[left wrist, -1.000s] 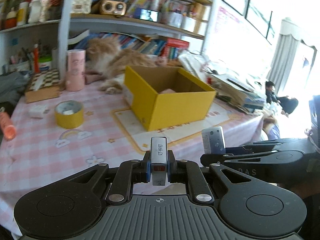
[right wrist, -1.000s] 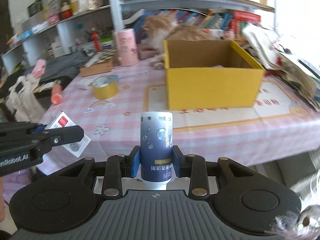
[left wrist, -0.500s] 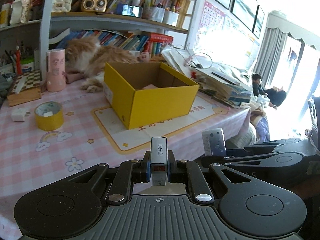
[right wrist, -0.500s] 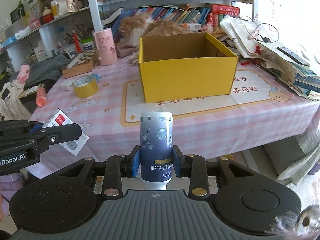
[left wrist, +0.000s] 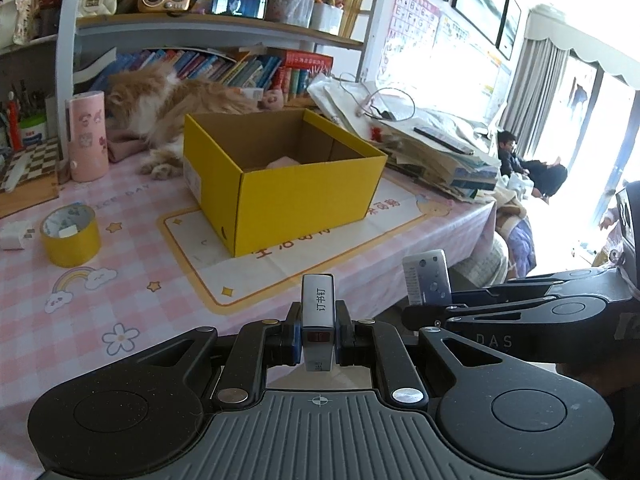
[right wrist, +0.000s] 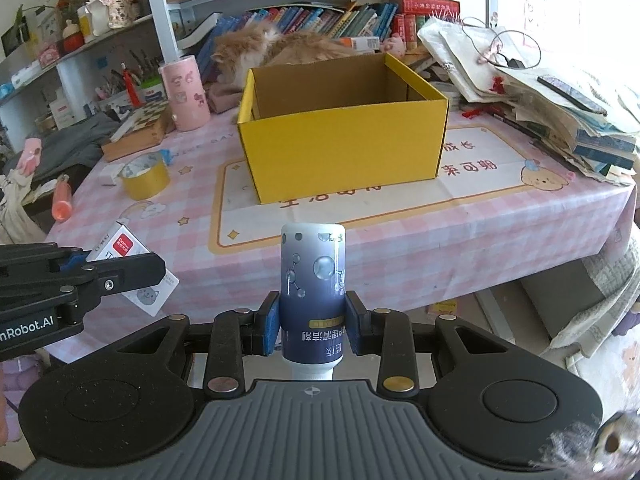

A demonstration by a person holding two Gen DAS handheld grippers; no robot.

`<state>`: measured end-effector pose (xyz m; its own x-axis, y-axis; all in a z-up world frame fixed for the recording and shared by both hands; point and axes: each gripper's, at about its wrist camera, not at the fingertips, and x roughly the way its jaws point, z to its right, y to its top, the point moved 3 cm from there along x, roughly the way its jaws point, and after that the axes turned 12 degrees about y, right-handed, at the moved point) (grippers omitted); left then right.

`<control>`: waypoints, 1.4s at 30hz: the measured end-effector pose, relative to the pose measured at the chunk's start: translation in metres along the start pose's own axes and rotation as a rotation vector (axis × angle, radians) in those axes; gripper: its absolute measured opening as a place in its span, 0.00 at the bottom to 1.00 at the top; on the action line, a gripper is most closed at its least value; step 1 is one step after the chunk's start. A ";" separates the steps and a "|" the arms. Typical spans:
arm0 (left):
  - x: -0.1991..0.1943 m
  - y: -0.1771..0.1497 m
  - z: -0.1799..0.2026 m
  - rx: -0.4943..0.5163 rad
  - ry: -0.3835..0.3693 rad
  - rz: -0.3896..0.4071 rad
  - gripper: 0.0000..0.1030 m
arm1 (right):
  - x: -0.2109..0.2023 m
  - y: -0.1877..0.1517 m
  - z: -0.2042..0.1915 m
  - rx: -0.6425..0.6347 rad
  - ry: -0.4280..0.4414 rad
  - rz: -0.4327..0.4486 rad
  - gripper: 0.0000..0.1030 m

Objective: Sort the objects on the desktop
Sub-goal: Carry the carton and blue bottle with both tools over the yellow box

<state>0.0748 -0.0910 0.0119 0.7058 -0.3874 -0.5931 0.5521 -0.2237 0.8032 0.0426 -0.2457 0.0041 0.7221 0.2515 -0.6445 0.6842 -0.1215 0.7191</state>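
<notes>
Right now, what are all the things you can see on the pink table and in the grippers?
open yellow cardboard box: one, yellow, middle of the table on a white mat
roll of yellow tape: one, yellow, left of the box
tall pink cylinder holder: one, pink, back left
fluffy orange cat: one, orange and white, lying behind the box
wooden checkerboard box: one, brown, back left
orange tube: one, orange, at the left table edge
pile of papers and bags: one heap, pale, right side
small white staples box: one, white, in the left gripper
blue-purple spray bottle: one, in the right gripper
</notes>
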 end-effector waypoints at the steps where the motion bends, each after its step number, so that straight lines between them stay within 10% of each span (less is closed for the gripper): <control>1: 0.002 0.001 0.001 0.005 0.000 -0.002 0.13 | 0.001 0.001 0.002 0.002 0.001 -0.001 0.29; 22: 0.065 0.039 0.039 0.087 -0.057 -0.022 0.13 | 0.022 0.033 0.066 0.068 -0.037 -0.005 0.29; 42: 0.094 0.139 0.053 0.066 0.117 0.227 0.13 | 0.037 0.162 0.108 -0.182 0.072 0.224 0.29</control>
<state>0.1937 -0.2060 0.0709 0.8568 -0.3293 -0.3969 0.3467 -0.2020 0.9160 0.1913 -0.3601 0.0688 0.8392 0.3062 -0.4493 0.4745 -0.0087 0.8802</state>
